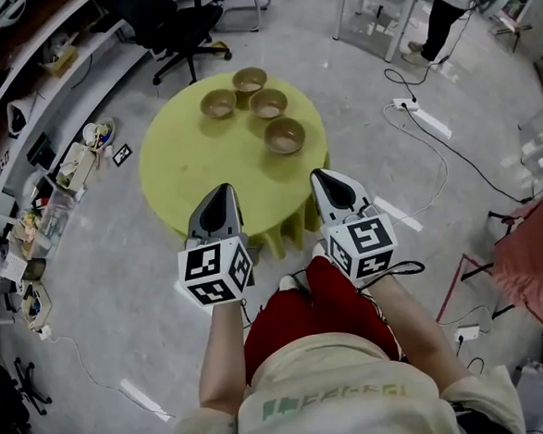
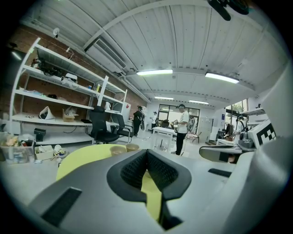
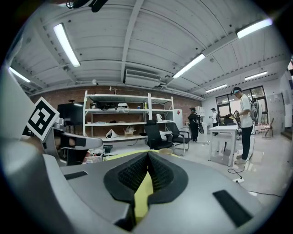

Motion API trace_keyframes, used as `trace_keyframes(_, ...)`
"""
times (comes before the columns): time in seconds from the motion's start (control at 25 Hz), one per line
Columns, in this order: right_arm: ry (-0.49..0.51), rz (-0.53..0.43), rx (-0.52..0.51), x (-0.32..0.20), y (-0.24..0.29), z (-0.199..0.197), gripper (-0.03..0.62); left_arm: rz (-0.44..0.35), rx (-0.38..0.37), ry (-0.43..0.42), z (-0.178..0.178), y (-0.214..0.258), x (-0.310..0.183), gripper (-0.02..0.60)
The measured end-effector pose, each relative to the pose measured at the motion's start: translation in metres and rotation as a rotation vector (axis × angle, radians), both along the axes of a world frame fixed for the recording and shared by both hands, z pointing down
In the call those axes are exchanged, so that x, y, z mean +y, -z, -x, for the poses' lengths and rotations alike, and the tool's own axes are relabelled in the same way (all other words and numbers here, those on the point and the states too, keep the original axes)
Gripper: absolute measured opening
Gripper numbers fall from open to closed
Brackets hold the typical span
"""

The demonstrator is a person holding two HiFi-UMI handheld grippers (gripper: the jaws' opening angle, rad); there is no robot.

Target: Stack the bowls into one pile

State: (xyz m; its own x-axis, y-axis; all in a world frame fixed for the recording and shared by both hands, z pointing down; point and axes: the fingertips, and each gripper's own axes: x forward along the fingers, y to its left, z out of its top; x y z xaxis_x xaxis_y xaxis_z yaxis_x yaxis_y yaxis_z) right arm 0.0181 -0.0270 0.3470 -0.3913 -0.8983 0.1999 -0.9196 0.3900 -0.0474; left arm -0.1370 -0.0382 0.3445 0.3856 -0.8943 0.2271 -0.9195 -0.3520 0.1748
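Head view looks down on a round yellow-green worktop (image 1: 189, 171) with four brown bowls clustered on its far half, none inside another: the far bowl (image 1: 249, 78), left bowl (image 1: 218, 103), middle bowl (image 1: 268, 102) and nearest bowl (image 1: 284, 135). The left claw (image 1: 221, 191) and right claw (image 1: 323, 176) hover side by side over the near edge, well short of the bowls. Each gripper view shows its pads closed together at the tips with nothing between them.
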Motion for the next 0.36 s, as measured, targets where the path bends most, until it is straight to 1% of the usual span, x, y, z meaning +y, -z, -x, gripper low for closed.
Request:
trace_keyframes(0.16,0.0,0.009,0.006,0.0021,-0.0012,-0.003,0.035,0.008,0.01,-0.001,-0.0013,-0.0009,0.0017,0.023)
trace_keyframes(0.36,0.004,0.001,0.003,0.0001,-0.002,-0.0077,0.035,-0.002,0.017,-0.005,-0.0084,-0.0004,0.0006,0.023)
